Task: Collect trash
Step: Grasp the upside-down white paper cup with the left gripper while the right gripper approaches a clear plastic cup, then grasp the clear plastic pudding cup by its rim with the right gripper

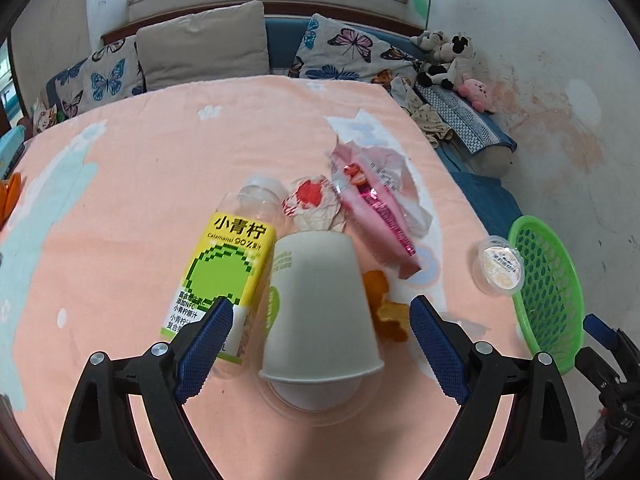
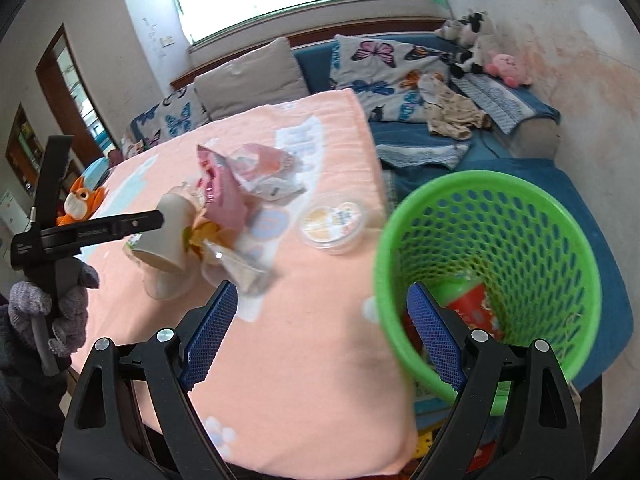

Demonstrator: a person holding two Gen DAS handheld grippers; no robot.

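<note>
The left gripper (image 1: 322, 330) is held wide open above the table, nothing gripped, with the overturned white paper cup (image 1: 320, 304) lying between its blue pads but untouched. The right gripper (image 2: 322, 330) is likewise spread wide and empty, poised over the rim of the green mesh basket (image 2: 492, 216), in which a red item is already seen (its kind cannot be made out).

The rest of the trash is clustered on the peach tablecloth (image 1: 140, 184): a lime juice bottle (image 1: 224, 276) touching the cup, a crumpled red-and-white wrapper (image 1: 310, 204), a pink snack packet (image 1: 376, 216), orange peel (image 1: 386, 312), and a clear lidded tub (image 1: 498, 266) just beside the basket.

Trouble is likely if the cup is squeezed hard, since thin paper walls can be crushed or squirted out sideways. The bottle may be nudged and rolled off by the nearer finger. The basket, standing at the table's edge, could be tipped over if its rim is knocked.
</note>
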